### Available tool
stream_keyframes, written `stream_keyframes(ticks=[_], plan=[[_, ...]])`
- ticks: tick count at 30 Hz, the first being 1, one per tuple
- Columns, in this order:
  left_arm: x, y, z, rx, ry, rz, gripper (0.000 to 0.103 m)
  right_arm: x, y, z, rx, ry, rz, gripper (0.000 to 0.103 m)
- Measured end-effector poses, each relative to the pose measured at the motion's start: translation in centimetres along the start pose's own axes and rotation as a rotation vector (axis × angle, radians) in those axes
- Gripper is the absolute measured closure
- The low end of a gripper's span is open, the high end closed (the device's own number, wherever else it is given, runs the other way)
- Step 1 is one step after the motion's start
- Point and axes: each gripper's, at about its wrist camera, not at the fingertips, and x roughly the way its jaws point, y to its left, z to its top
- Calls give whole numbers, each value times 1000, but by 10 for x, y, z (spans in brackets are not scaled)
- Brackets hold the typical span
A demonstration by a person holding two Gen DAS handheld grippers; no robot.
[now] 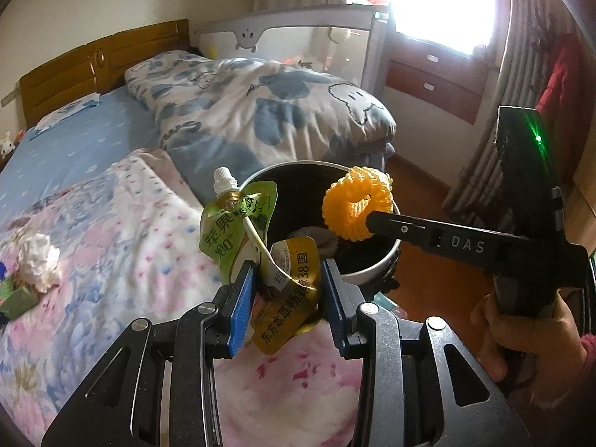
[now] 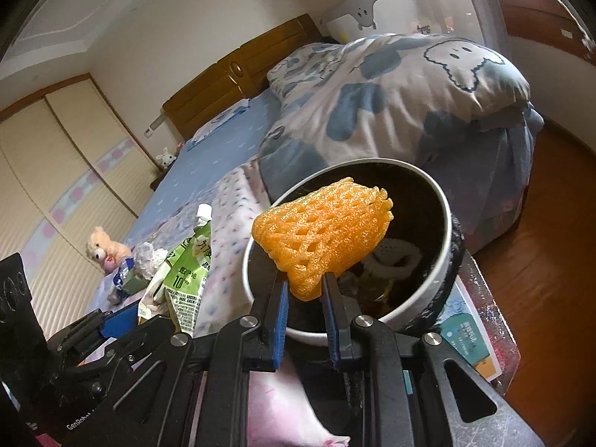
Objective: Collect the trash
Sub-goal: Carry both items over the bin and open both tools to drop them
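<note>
My left gripper (image 1: 288, 273) is shut on two drink pouches, a green one (image 1: 238, 216) with a white cap and a gold one (image 1: 290, 290), held at the near rim of a white bin (image 1: 376, 266) with a black liner. My right gripper (image 2: 304, 290) is shut on an orange foam fruit net (image 2: 324, 234) and holds it over the bin's (image 2: 445, 238) opening. The net (image 1: 355, 206) also shows in the left wrist view. The green pouch (image 2: 188, 272) shows at the left of the right wrist view. White crumpled trash lies inside the bin.
The bin stands on a stool (image 2: 480, 309) beside a bed with a pink floral blanket (image 1: 111, 268). A crumpled white tissue (image 1: 37, 260) and other scraps lie on the blanket at the left. A blue-white duvet (image 1: 268, 111) is heaped behind. A plush toy (image 2: 106, 249) sits on the bed.
</note>
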Motion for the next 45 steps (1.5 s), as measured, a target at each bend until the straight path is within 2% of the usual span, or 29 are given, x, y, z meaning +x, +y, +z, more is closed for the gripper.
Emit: stream_keyframes(ticks=[14, 25, 31, 32, 34, 37, 42, 45], plan=[[29, -11, 20, 21, 28, -37, 69, 10, -22, 15, 30, 15, -13, 85], [46, -6, 31, -8, 51, -55, 68, 20, -28, 25, 36, 28, -12, 85], [45, -3, 33, -38, 52, -71, 65, 24, -31, 29, 48, 37, -13, 80], [44, -3, 33, -39, 49, -71, 58, 24, -32, 30, 52, 38, -15, 78], [41, -1, 31, -48, 40, -65, 54, 23, -33, 31, 59, 34, -16, 76], [37, 6, 25, -71, 45, -60, 54, 21, -33, 32, 61, 24, -19, 65], [28, 25, 7, -128, 55, -32, 53, 19, -25, 29, 57, 18, -12, 56], [17, 44, -8, -172, 59, -2, 51, 19, -14, 26, 46, 12, 1, 43]])
